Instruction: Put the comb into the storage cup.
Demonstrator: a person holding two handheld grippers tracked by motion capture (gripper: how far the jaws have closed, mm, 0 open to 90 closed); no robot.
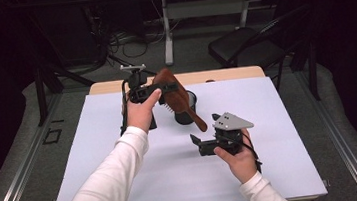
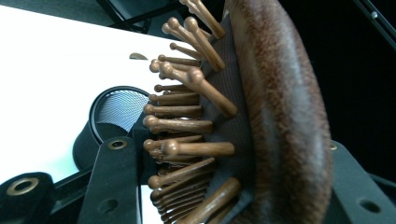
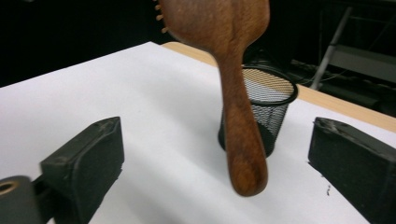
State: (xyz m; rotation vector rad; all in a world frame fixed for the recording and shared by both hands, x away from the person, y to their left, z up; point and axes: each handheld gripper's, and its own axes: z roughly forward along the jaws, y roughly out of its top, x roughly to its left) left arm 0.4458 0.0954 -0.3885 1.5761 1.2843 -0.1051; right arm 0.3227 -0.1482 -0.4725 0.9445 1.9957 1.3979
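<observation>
high view: we see a worktop (image 1: 125, 186) covered by a white sheet, with a person's two white-sleeved forearms coming in from the bottom. the left gripper (image 1: 162, 88) is raised above the far middle of the worktop and is closed on the head of a wooden hairbrush (image 1: 179, 100). the brush hangs tilted, its bristles facing down and left, its handle slanting down toward the right. just behind and under the brush stands a black mesh cup (image 1: 190, 110), upright on the sheet; the brush crosses in front of it, and we cannot tell whether they touch.

in the left gripper view the brush head (image 2: 275, 116) sits between the two black jaws, its wooden back against the right-hand jaw and its rounded wooden bristles (image 2: 187, 121) pointing at the left-hand jaw. the open mouth of the mesh cup (image 2: 116, 109) shows past the bristles, on the white sheet.

the right gripper (image 1: 204, 134) is held low over the near right part of the worktop, near the handle end of the brush but apart from it. its jaws stand wide apart with nothing between them. in the right gripper view the two jaws frame the brush handle (image 3: 240, 135), which hangs down in front of the mesh cup (image 3: 275, 112), its rounded end clear of the sheet. the wooden edge of the worktop (image 3: 336, 105) runs behind the cup.
</observation>
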